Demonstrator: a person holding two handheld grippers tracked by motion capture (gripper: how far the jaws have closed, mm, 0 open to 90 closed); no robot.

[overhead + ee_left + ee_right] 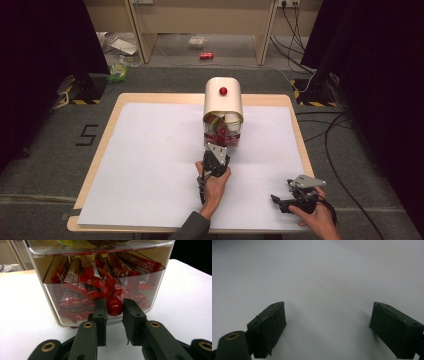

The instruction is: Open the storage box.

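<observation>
- The cream, round-topped plastic snack dispenser [223, 107] stands on the white-covered wooden counter [150, 165], at its far middle; it serves as landmark for all that follows.
- On the dispenser's top sits a small red round knob [223, 91].
- Low on the dispenser's near face is a clear plastic drawer [75, 317] packed with shiny red foil snack packets [82, 290]; a second clear compartment lies above it.
- At the front of that drawer, in the middle, is a glossy red round pull knob [114, 307].
- The left tool [216, 155] is directly in front of the dispenser, on its near side, held in the person's left hand [214, 182] and pointing at the drawer.
- In the left gripper view the left tool's [114, 312] two black jaws stand narrowly apart, one on each side of the red pull knob, close against it; I cannot tell whether the pads press on it.
- The right tool [282, 200] rests well to the near right of the dispenser, close to the counter's near edge, in the person's right hand [315, 217].
- The right tool's [327, 327] jaws stand wide apart with nothing between them, over bare white counter.
</observation>
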